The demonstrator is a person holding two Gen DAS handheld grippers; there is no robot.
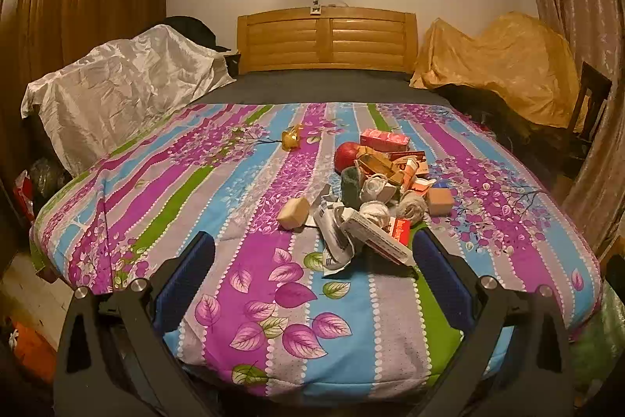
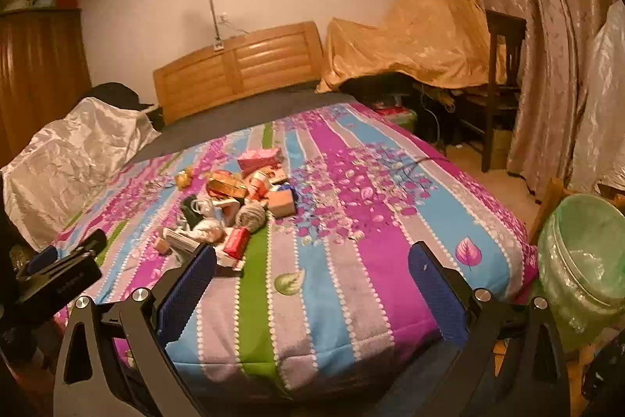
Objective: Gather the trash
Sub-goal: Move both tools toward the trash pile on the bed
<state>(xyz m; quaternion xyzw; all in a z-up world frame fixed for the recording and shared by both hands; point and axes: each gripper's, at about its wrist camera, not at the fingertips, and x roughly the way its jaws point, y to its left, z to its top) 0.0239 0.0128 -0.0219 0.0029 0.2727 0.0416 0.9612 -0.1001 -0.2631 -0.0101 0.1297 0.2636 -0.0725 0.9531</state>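
A pile of trash (image 1: 375,190), made of small boxes, crumpled paper and wrappers, lies in the middle of a bed (image 1: 250,284) covered by a striped floral blanket. The left hand-held gripper (image 1: 312,253) and the right hand-held gripper (image 2: 312,260) both hover near the foot of the bed, jaws spread wide and holding nothing. A green-lined bin (image 2: 586,260) stands just beside the bed's foot corner.
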